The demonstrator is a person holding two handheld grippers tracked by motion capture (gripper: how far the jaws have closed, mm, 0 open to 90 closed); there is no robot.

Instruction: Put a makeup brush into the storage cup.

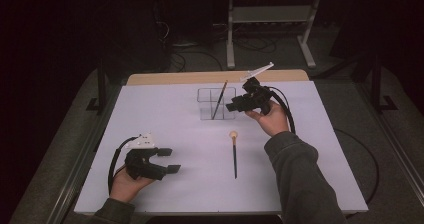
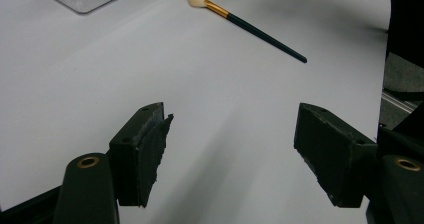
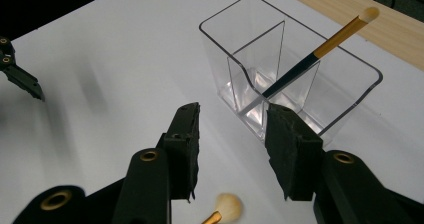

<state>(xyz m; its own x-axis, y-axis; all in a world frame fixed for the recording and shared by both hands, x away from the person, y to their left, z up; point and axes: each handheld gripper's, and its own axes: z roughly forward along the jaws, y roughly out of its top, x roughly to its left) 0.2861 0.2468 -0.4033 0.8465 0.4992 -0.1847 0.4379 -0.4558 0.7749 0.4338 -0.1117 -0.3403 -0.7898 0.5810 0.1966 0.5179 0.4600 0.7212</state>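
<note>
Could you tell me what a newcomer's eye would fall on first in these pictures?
Probably the clear divided organizer toward the far middle of the white table, with one makeup brush leaning inside it. Next, the second brush lying flat nearer the person. The right gripper hovers beside the organizer, jaws apart and empty, while the left gripper waits open at the near left.

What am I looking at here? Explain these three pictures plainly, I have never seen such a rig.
A person sits at a white table and holds a hand-worked two-jaw tool in each hand. The high view looks down from above. The other two views come from cameras riding on each tool, looking along its black jaws.

The left gripper rests low near the table's edge, jaws open and empty. The right gripper is raised beside a clear divided organizer, jaws apart and empty.

One brush leans inside the organizer, tip up. A second brush lies flat on the table in front of it.
</note>
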